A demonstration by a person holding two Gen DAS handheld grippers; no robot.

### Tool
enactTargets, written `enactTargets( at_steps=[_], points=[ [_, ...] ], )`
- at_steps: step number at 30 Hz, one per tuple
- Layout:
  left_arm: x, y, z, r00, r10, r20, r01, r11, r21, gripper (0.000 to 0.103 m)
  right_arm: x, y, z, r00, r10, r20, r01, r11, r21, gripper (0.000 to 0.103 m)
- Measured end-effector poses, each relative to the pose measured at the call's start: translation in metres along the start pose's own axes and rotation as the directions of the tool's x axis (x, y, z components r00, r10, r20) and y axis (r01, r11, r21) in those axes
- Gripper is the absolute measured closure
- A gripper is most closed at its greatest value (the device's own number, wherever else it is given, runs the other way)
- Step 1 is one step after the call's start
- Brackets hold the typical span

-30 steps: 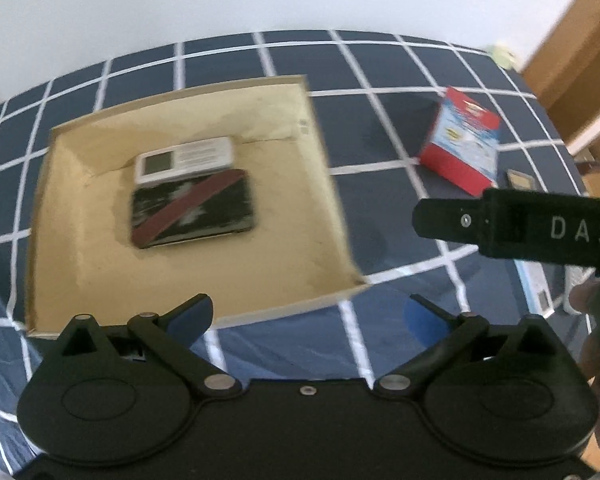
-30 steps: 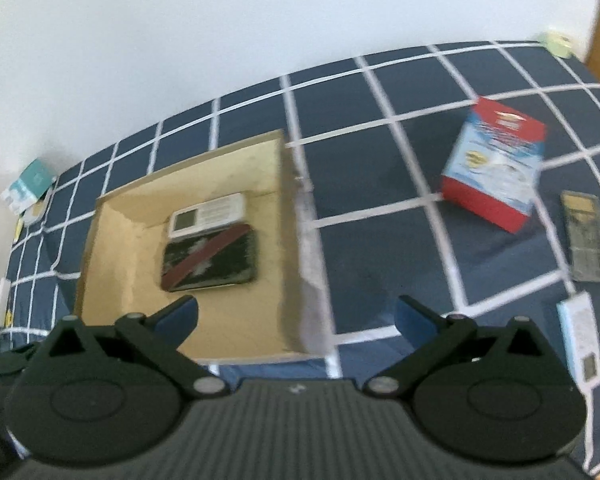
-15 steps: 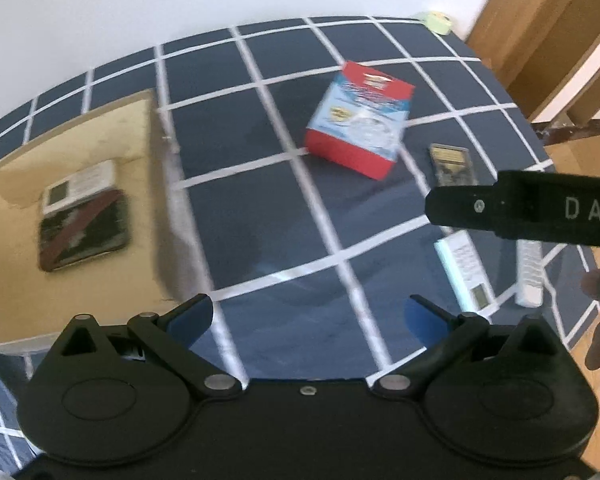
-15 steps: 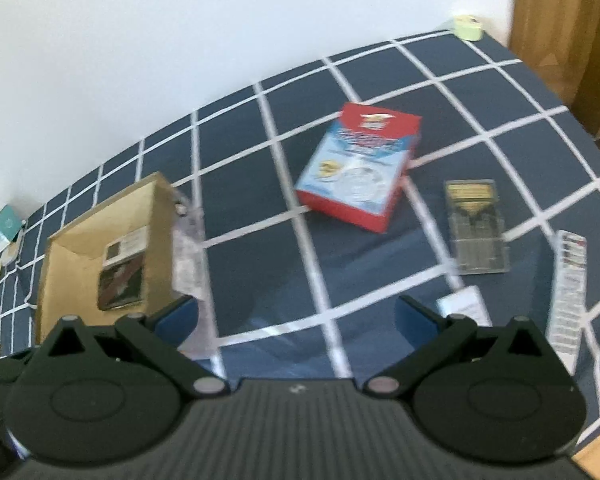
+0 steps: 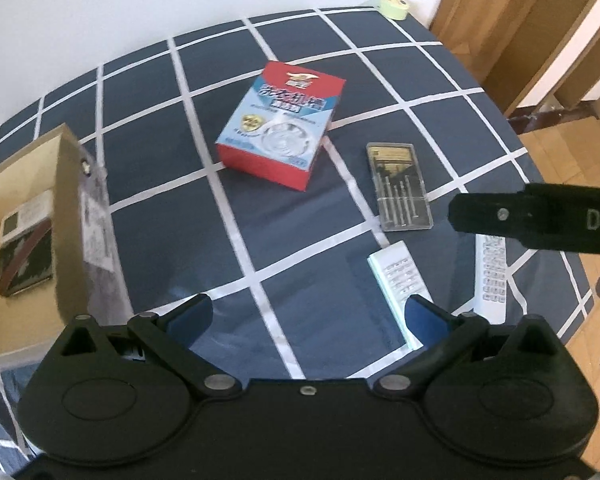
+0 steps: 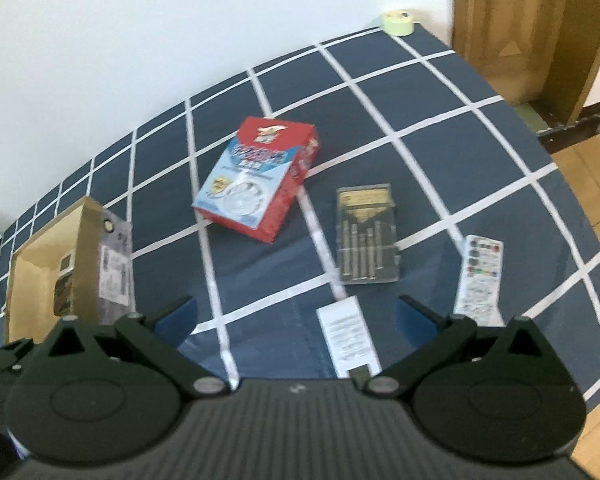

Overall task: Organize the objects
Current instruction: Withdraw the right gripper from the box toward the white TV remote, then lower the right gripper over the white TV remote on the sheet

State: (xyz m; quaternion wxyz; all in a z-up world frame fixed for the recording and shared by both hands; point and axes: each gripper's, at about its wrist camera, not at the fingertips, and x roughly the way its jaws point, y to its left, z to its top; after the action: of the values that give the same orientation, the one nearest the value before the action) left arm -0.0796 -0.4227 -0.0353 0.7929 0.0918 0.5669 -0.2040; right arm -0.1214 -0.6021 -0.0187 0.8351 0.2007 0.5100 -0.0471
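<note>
A cardboard box [image 5: 66, 152] [image 6: 84, 220] stands at the left and holds a dark phone [image 5: 24, 264] and a small white device [image 5: 24, 216]. On the checked cloth lie a red and blue carton [image 5: 280, 136] [image 6: 256, 184], a clear screwdriver case [image 5: 398, 186] [image 6: 366, 234], a white calculator-like remote [image 5: 400, 284] [image 6: 348, 336] and a white remote with coloured buttons [image 6: 480, 276] [image 5: 492, 272]. My left gripper [image 5: 306, 316] is open and empty above the cloth. My right gripper [image 6: 296, 314] is open and empty, with the white remote between its fingers' line. Its finger [image 5: 532, 220] crosses the left wrist view.
A green tape roll [image 5: 394, 6] [image 6: 398, 22] sits at the far corner by the white wall. Wooden furniture [image 5: 520, 20] and wood floor [image 6: 592, 184] lie past the right edge of the cloth-covered surface [image 5: 300, 240].
Both grippers have swung right, away from the cardboard box toward the carton, screwdriver case and remotes. Both stayed open and empty.
</note>
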Motion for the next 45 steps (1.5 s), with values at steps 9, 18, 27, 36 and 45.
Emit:
enactTargets(
  at_steps=[9,18,27,36,45],
  points=[
    [0.010,-0.021,0.020,1.000,-0.031,0.007,0.030,0.998,0.052,0.000,-0.011,-0.024,0.010,0.998,-0.054,0.030,0.054,0.998,0.011,0.000],
    [0.027,-0.046,0.037,1.000,-0.014,-0.004,0.014,1.000,0.010,0.000,-0.004,-0.060,0.039,0.998,-0.057,0.003,0.057,0.998,-0.040,0.000],
    [0.050,-0.088,0.049,0.998,0.047,-0.029,-0.051,0.985,-0.162,0.000,0.014,-0.102,0.083,0.998,-0.007,-0.070,-0.007,0.981,-0.193,0.000],
    [0.062,-0.111,0.030,0.992,0.106,-0.066,-0.123,0.923,-0.365,0.000,0.039,-0.120,0.097,0.981,0.038,-0.189,-0.109,0.918,-0.381,0.000],
    [0.051,-0.118,-0.002,0.985,0.151,-0.083,-0.172,0.858,-0.484,0.000,0.044,-0.117,0.091,0.966,0.079,-0.246,-0.192,0.856,-0.480,0.000]
  ],
)
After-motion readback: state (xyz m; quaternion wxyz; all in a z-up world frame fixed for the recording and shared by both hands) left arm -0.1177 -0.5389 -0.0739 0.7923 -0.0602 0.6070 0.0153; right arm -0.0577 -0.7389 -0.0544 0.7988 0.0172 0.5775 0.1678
